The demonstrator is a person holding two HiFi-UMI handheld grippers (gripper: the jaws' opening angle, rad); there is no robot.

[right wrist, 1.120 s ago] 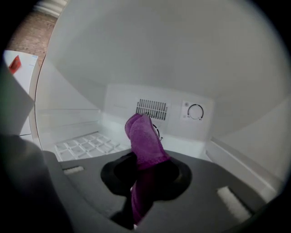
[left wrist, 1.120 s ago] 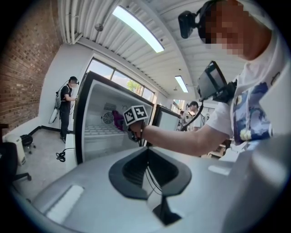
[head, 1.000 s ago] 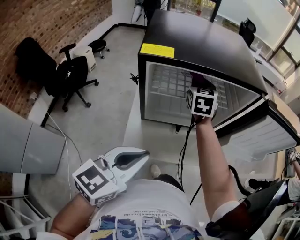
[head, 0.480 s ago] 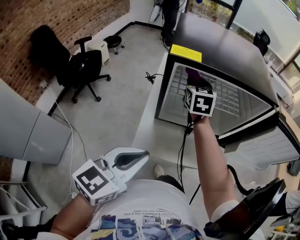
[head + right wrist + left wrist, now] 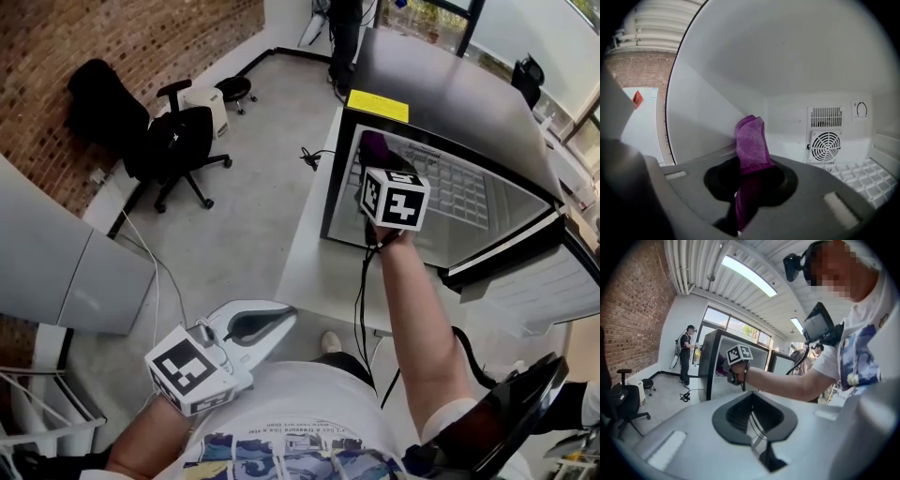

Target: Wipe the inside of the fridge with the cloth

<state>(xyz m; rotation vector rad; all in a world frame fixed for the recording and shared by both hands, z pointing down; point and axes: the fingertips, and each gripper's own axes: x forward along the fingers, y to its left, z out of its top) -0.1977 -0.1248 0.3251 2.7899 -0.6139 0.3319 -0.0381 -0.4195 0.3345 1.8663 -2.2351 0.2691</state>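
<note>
Purple nubbly cloth (image 5: pixel 751 140), bunched upright, pinched in right gripper (image 5: pixel 749 185), close by left inner wall. Black fridge (image 5: pixel 450 89), white inside, door swung open, far right.

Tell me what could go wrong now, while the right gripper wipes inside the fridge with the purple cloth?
1. The right gripper holds the purple cloth with a loose end standing past the jaws; pressed hard on the fridge wall, it might pull out.
2. The cable hanging under that gripper could catch on the fridge's front edge.
3. Further in, the cloth may snag on the fan grille.
</note>
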